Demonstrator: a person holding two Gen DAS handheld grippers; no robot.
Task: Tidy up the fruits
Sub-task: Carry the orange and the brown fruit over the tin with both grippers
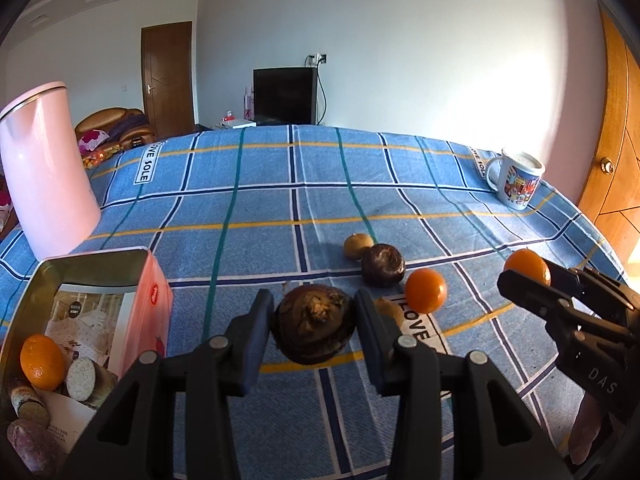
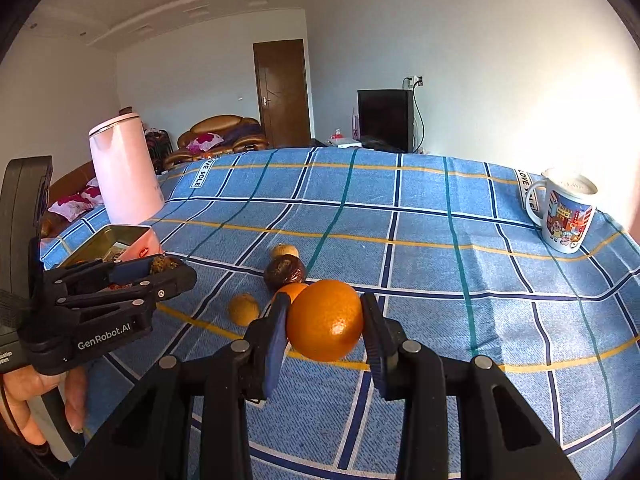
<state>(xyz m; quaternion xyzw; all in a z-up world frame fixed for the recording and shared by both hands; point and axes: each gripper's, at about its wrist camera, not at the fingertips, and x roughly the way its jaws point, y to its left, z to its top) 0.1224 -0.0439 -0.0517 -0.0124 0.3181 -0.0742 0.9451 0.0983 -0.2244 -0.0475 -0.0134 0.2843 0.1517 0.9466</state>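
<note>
My left gripper is shut on a dark brown wrinkled fruit and holds it above the blue checked cloth, right of the pink tin box. The tin holds an orange and sweet potato pieces. My right gripper is shut on an orange, lifted off the cloth; it also shows in the left wrist view. On the cloth lie another orange, a second dark fruit and two small tan fruits.
A pink kettle stands at the left behind the tin. A printed mug stands at the far right of the table. A wooden door is at the right edge.
</note>
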